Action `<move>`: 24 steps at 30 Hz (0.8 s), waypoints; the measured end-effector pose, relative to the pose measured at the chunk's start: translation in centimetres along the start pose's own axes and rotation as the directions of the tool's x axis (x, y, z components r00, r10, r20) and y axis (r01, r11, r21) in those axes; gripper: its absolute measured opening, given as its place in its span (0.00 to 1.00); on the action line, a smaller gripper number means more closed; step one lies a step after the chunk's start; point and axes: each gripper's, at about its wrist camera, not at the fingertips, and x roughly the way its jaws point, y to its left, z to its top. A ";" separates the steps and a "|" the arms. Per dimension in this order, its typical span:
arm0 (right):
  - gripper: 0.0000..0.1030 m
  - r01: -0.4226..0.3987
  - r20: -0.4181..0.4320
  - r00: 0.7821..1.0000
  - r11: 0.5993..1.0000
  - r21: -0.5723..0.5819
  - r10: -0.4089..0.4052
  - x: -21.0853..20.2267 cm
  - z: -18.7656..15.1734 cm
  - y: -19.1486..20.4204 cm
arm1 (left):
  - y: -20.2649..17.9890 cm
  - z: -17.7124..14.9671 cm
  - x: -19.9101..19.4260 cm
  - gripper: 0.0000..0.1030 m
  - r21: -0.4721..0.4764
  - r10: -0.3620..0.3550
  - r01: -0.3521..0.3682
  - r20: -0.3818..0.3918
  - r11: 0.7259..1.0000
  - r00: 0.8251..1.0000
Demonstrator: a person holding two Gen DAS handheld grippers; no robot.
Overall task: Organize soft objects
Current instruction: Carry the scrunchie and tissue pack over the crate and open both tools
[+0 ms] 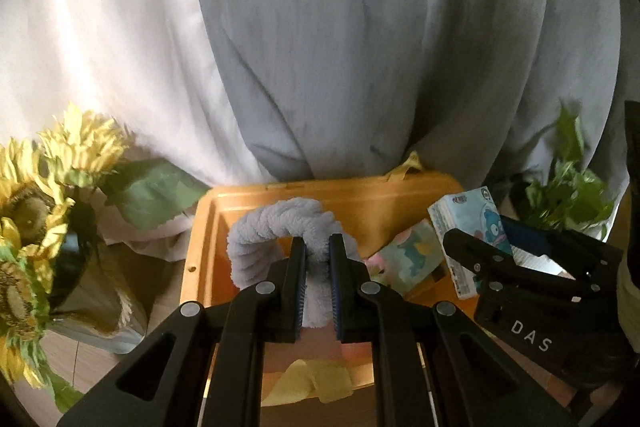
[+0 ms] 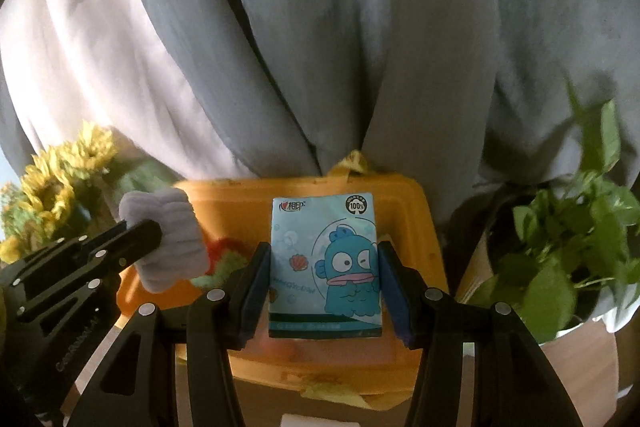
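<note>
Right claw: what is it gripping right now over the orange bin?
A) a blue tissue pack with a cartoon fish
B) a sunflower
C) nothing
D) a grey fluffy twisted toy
A: the right claw has its pads pressed on both sides of the blue tissue pack above the orange bin.

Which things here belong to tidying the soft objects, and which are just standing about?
Part of the job:
- grey fluffy headband, held in the left gripper
- tissue pack, held in the right gripper
- orange bin

Just standing about:
- sunflowers
- green plant
- grey curtain
</note>
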 end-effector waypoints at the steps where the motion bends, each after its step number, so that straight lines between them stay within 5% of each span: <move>1: 0.52 0.001 -0.009 1.000 1.000 -0.001 -0.001 0.4 -0.1 0.0 | 0.0 -0.1 0.3 0.12 0.003 0.001 -0.001 -0.008 1.000 1.000; 14: 0.52 -0.001 -0.138 0.990 1.000 0.002 0.001 5.1 -1.3 -0.5 | 0.2 -1.4 4.3 0.15 0.036 -0.001 0.006 -0.133 0.999 0.991; 24: 0.53 -0.016 -0.163 0.987 1.000 0.001 0.016 5.7 -1.2 -0.5 | 0.5 -1.5 4.2 0.34 0.038 0.011 -0.007 -0.124 0.999 0.992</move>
